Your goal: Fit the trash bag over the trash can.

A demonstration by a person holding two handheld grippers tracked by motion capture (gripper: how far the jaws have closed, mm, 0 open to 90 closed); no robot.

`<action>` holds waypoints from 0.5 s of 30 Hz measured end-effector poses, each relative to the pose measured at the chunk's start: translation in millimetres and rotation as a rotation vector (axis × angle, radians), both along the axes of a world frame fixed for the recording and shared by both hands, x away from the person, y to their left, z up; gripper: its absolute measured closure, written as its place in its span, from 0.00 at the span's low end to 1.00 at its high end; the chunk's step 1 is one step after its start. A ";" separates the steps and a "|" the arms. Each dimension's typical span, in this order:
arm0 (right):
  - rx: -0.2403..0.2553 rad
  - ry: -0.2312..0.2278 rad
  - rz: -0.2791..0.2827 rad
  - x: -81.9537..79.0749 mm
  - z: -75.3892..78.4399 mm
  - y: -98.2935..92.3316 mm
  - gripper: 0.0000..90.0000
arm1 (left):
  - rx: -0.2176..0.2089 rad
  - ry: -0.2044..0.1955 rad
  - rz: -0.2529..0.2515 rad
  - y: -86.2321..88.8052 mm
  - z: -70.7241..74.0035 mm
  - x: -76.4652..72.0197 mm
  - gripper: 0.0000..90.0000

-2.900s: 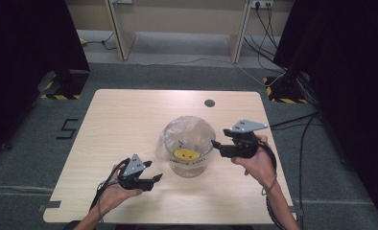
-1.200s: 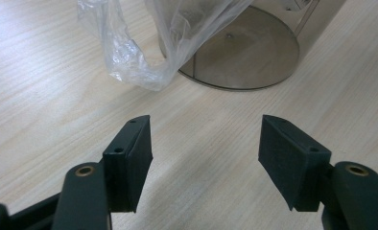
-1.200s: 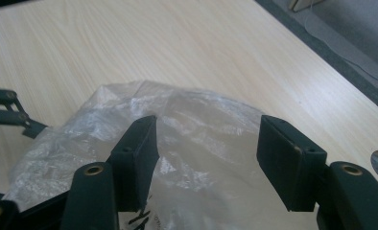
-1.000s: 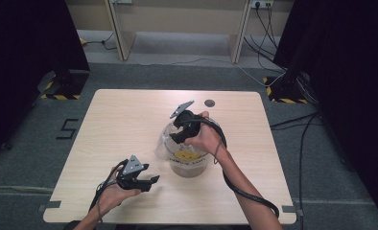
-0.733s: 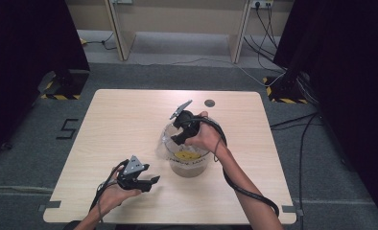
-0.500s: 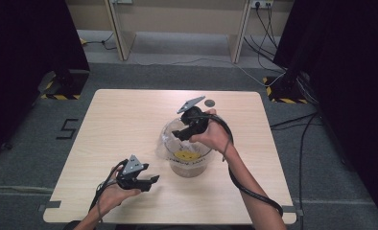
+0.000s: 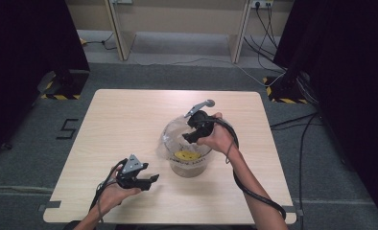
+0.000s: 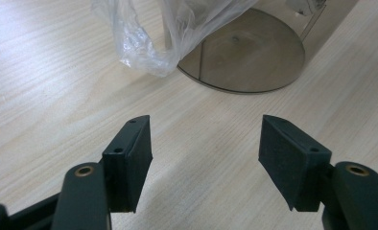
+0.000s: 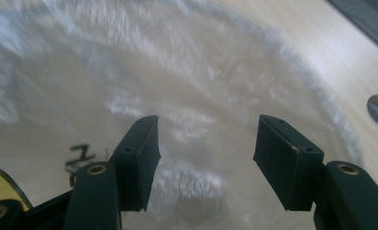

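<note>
Left gripper (image 7: pixel 151 178) resting low near the table's (image 7: pixel 129 115) front edge, jaws apart, nothing between them. Right of it, mid-table, clear round bin (image 7: pixel 187 160) lined with crinkled see-through bag (image 8: pixel 177 28), yellow patch inside. Right gripper (image 7: pixel 186 137) over the bin's far rim, jaws apart, gripping nothing

a pale wooden table (image 7: pixel 129 115) stood on grey carpet (image 7: pixel 33 191). black curtains (image 7: pixel 24 57) hung at both sides. white frame legs (image 7: pixel 117 28) rose at the far wall, with cables (image 7: pixel 268 28) trailing over the floor. yellow-black striped bases (image 7: pixel 57 91) sat near the table's far corners.
</note>
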State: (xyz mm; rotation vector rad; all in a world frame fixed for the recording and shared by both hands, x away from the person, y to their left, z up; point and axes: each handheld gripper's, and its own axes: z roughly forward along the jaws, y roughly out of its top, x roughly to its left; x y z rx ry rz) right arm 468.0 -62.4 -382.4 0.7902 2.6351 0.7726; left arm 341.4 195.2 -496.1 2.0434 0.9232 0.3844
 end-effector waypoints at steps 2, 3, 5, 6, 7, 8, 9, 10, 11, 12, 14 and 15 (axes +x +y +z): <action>-0.034 0.004 0.005 -0.4 -4.3 0.9 0.46 | 0.000 0.000 -0.002 -0.3 0.0 0.3 0.39; -0.041 0.004 0.015 -0.4 -5.5 1.1 0.46 | -0.001 -0.001 -0.001 -0.5 0.4 0.0 0.39; -0.006 0.001 0.017 -2.2 -3.0 -0.3 0.45 | -0.005 -0.009 0.000 0.4 2.3 -0.7 0.39; 0.032 -0.012 0.013 -4.2 1.5 -2.0 0.45 | -0.007 -0.010 0.003 1.3 3.8 -0.9 0.39; 0.070 -0.022 0.011 -7.3 7.6 -4.8 0.45 | -0.011 -0.015 0.007 2.4 5.6 -0.9 0.39; 0.103 -0.039 0.016 -10.6 14.4 -8.4 0.45 | -0.017 -0.021 0.010 3.4 7.9 -1.1 0.39; 0.127 -0.058 0.016 -14.0 21.2 -12.5 0.45 | -0.023 -0.030 0.014 4.5 10.9 -1.4 0.39; 0.136 -0.080 0.011 -17.3 27.9 -16.9 0.45 | -0.029 -0.039 0.016 5.6 14.7 -2.1 0.39; 0.144 -0.103 -0.001 -20.1 34.1 -22.2 0.45 | -0.034 -0.051 0.017 6.8 19.1 -2.8 0.39; 0.152 -0.128 -0.017 -22.2 38.9 -27.5 0.44 | -0.046 -0.067 0.022 8.4 25.6 -3.9 0.39; 0.145 -0.148 -0.052 -23.9 43.2 -39.3 0.43 | -0.062 -0.093 0.028 10.6 35.8 -5.1 0.39; 0.130 -0.148 -0.068 -23.4 42.6 -42.9 0.43 | -0.068 -0.110 0.028 11.4 42.2 -5.3 0.39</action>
